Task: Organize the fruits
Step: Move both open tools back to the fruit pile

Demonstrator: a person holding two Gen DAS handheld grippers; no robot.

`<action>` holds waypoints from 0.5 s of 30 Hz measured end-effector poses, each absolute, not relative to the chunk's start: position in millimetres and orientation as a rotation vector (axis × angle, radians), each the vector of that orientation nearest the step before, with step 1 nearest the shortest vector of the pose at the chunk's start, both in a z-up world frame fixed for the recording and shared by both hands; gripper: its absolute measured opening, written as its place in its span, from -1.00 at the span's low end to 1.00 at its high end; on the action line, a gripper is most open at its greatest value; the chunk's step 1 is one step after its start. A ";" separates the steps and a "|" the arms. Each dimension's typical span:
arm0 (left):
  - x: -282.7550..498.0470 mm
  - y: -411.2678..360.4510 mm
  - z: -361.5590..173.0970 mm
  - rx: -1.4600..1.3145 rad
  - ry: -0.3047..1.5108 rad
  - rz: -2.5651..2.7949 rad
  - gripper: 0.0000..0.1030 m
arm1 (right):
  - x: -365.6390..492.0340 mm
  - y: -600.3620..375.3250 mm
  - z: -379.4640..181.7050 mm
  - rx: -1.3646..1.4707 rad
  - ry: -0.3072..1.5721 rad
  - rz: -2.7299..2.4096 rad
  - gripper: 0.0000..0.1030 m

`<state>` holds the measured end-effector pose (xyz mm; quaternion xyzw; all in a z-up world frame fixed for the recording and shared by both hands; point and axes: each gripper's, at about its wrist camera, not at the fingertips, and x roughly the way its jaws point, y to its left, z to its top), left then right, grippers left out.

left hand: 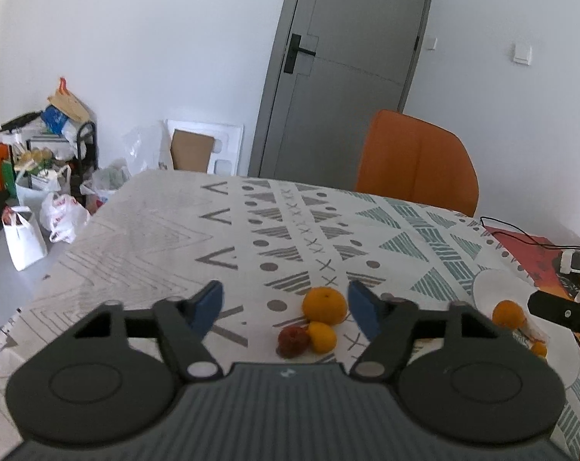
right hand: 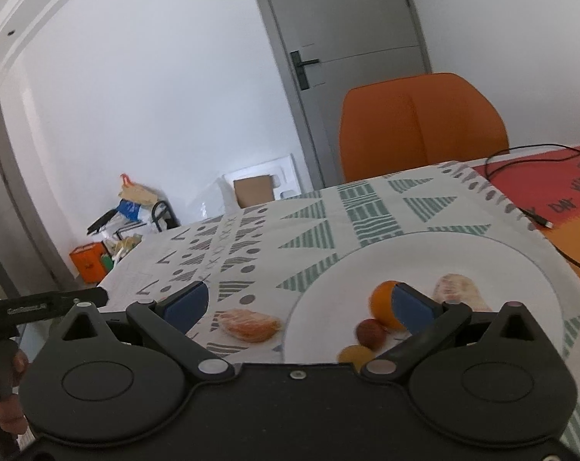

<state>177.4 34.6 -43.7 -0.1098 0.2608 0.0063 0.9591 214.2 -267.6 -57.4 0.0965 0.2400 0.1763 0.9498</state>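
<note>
Clearly the sorting was only partly done. Through the left wrist camera, the left gripper (left hand: 285, 301) was spread wide and held nothing, hanging over the patterned desk (left hand: 155, 230). A large orange (left hand: 324, 305), a small yellow fruit (left hand: 322, 337) and a reddish fruit (left hand: 293, 341) lay clustered on the cloth between its fingers, none yet moved. Off to the right, the white plate (left hand: 489, 288) already carried another orange (left hand: 508, 314).

Through the right wrist camera, the right gripper (right hand: 299, 303) was likewise wide and empty above the plate (right hand: 462, 253). On it sat an orange (right hand: 382, 303), a red fruit (right hand: 370, 333), a yellow fruit (right hand: 356, 354) and a pale wrapped item (right hand: 456, 288). A wrapped orange piece (right hand: 249, 324) lay on the cloth just beside the rim, apparently left to collect.
</note>
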 end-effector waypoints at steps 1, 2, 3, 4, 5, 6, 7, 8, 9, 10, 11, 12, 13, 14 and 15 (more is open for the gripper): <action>178.1 37.6 -46.7 -0.231 0.534 0.012 0.20 | 215.0 -263.6 -57.2 0.186 0.491 0.362 1.00; 179.8 40.0 -50.2 -0.241 0.542 0.012 0.14 | 215.0 -260.3 -57.1 0.177 0.493 0.363 1.00; 180.5 41.6 -52.7 -0.247 0.546 0.009 0.06 | 215.9 -256.9 -57.0 0.167 0.496 0.366 1.00; 181.6 42.6 -55.8 -0.252 0.550 0.000 0.04 | 216.8 -253.9 -57.3 0.158 0.499 0.368 1.00; 182.8 43.4 -59.0 -0.256 0.554 -0.008 0.00 | 217.7 -251.2 -57.8 0.152 0.502 0.373 1.00; 183.9 44.0 -61.8 -0.260 0.558 -0.013 -0.01 | 218.8 -249.2 -58.4 0.148 0.504 0.380 1.00; 185.5 44.8 -65.2 -0.267 0.564 -0.017 -0.02 | 220.4 -247.0 -59.2 0.143 0.510 0.384 1.00; 186.9 44.8 -67.9 -0.274 0.569 -0.018 -0.06 | 221.9 -244.8 -59.7 0.137 0.516 0.386 1.00; 188.4 45.0 -70.8 -0.282 0.574 -0.022 -0.11 | 224.2 -243.3 -60.7 0.131 0.523 0.387 1.00; 189.5 45.2 -73.4 -0.288 0.580 -0.028 -0.12 | 226.2 -241.5 -61.1 0.125 0.529 0.388 1.00; 190.6 44.9 -75.8 -0.291 0.584 -0.031 -0.15 | 227.8 -240.5 -62.0 0.120 0.531 0.390 1.00; 191.6 44.7 -77.5 -0.291 0.587 -0.031 -0.16 | 229.3 -239.0 -62.2 0.115 0.533 0.392 0.99; 192.6 44.7 -79.6 -0.292 0.591 -0.031 -0.17 | 230.8 -237.4 -62.4 0.112 0.536 0.395 0.99; 193.4 44.9 -81.2 -0.297 0.595 -0.033 -0.17 | 231.6 -235.3 -62.9 0.109 0.539 0.399 0.99; 194.1 45.0 -82.6 -0.300 0.598 -0.036 -0.17 | 232.6 -233.3 -63.3 0.105 0.542 0.403 0.99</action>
